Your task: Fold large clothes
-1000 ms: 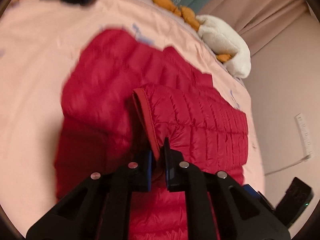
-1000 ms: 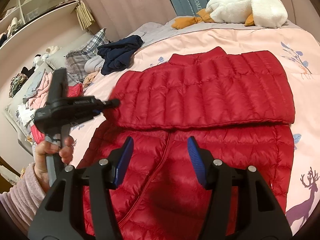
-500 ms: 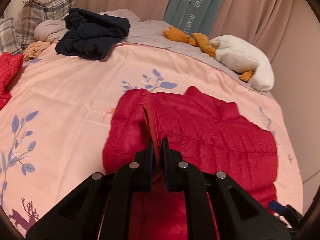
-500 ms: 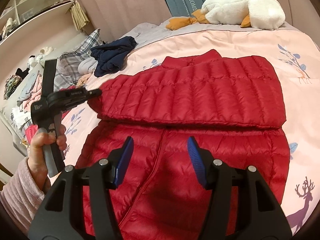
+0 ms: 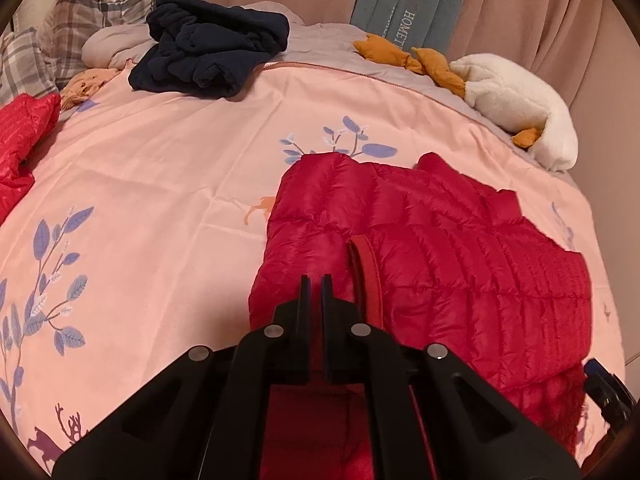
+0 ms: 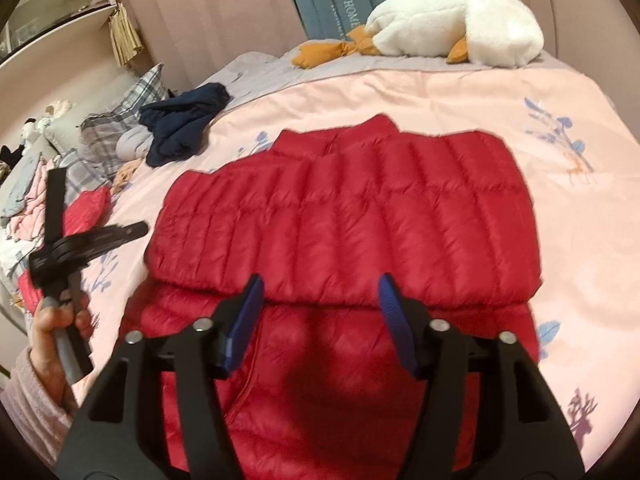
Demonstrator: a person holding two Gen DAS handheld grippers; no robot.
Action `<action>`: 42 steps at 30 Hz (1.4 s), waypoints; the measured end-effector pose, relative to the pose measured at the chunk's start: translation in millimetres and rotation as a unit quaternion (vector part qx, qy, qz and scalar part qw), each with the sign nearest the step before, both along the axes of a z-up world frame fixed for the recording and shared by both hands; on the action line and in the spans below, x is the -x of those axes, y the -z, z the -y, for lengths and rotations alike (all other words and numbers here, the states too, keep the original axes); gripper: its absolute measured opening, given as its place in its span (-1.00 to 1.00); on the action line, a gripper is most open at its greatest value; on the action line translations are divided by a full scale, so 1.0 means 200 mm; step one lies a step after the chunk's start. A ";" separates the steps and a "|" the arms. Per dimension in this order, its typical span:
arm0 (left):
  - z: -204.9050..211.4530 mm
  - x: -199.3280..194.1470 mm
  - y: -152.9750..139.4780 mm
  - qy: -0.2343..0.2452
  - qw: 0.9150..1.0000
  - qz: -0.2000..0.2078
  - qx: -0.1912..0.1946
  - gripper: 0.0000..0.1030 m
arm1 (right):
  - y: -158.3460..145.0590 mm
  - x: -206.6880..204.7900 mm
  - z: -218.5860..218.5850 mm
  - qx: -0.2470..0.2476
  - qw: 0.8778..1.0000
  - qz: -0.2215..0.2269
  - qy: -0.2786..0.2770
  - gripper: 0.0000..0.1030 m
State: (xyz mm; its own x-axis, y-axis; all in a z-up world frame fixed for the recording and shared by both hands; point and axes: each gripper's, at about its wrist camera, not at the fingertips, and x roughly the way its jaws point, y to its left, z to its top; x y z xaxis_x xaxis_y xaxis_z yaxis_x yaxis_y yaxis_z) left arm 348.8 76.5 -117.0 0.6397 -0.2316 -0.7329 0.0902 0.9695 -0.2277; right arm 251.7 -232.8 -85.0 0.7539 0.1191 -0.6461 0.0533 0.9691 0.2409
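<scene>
Red quilted down, the jacket (image 6: 344,216) lies flat in the middle of the bed (image 6: 440,92), on a pink cover printed with blue leaves and small deer. Its upper part is folded down over the lower part, and the fold edge runs straight across just ahead of the right claw (image 6: 320,300). The collar peeks out at the far edge. The right claw hangs over the lower half of the jacket with its blue pads (image 6: 394,312) apart and spreading wider, nothing between them. The left claw (image 5: 316,292) sits over the near side edge of the jacket, its 2 fingers drawn almost together with only a thin slit showing and no cloth caught in it; a dark red trim strip (image 5: 368,264) lies just beside it on the fabric. From the right camera that left claw shows at the bed's left side, held up in a hand (image 6: 56,332) with a pink fuzzy sleeve (image 6: 28,404), clear of the jacket. At the far side of the bed a dark navy garment (image 5: 212,52) lies crumpled near plaid pillows (image 5: 104,4), and a white plush goose (image 6: 456,24) with orange feet lies against the curtain. Another red garment (image 5: 20,140) lies at the bed's left edge.
</scene>
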 end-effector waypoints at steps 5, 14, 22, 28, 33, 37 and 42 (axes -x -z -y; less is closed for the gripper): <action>0.04 0.04 -0.04 0.020 1.000 0.007 0.004 -0.25 | -0.02 -0.10 0.04 0.019 1.000 -0.002 0.018 0.27; 0.18 0.07 -0.08 0.060 0.998 0.034 0.000 0.01 | 0.02 -0.29 0.14 0.054 0.996 -0.003 0.064 0.28; 0.33 0.05 0.02 0.105 0.993 0.027 -0.043 0.01 | 0.16 -0.38 0.16 0.074 0.994 -0.041 0.063 0.28; 0.34 0.00 0.10 0.101 0.994 0.006 -0.047 0.01 | 0.22 -0.42 0.18 0.060 0.994 -0.065 0.056 0.31; 0.34 -0.02 0.12 0.098 0.994 -0.007 -0.044 0.01 | 0.13 -0.34 0.14 0.079 0.994 -0.047 0.055 0.29; 0.31 0.03 0.07 0.091 0.995 0.000 -0.032 0.01 | 0.08 -0.24 0.04 0.103 0.994 -0.025 0.019 0.29; 0.31 0.09 0.08 0.093 0.995 0.004 -0.037 0.01 | 0.17 -0.27 -0.01 0.114 0.992 -0.053 0.014 0.30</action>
State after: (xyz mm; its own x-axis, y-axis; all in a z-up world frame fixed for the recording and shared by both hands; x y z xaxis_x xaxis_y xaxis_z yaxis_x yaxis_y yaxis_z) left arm 331.5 14.7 -132.8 0.5967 -0.2918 -0.7475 0.2711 0.9501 -0.1545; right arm 305.6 -230.4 -119.6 0.6805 -0.0585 -0.7304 0.0935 0.9956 0.0074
